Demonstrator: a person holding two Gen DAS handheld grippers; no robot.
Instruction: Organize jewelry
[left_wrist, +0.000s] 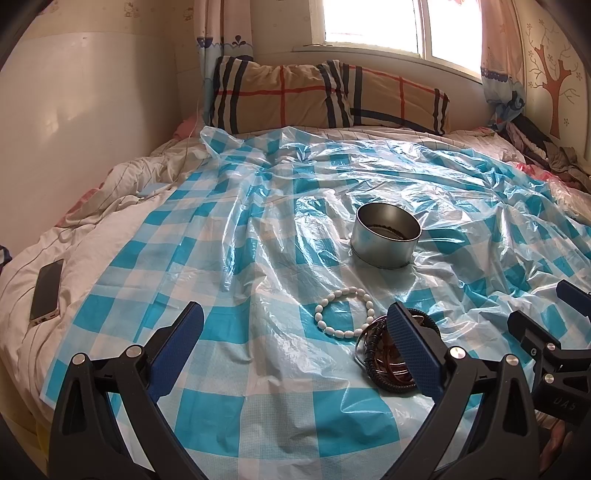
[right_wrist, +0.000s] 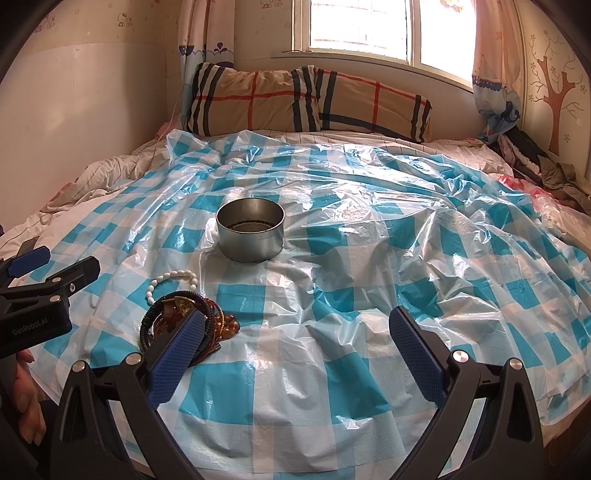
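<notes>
Your round silver metal tin (left_wrist: 386, 236) already holds something dark. Just nearer lie the white oval-bead bracelet (left_wrist: 343, 314) and the tangled pile of dark cord and amber bangles (left_wrist: 391, 354). Your left gripper (left_wrist: 295, 343) and right gripper (right_wrist: 295, 343) are both spread, holding nothing.

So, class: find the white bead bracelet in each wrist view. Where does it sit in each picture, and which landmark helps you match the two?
Left wrist view: the white bead bracelet lies right of centre, just left of the dark bangle pile.
Right wrist view: the bracelet lies left of centre, partly hidden behind the pile.
Shared landmark: the round metal tin, just beyond the bracelet in both.
</notes>
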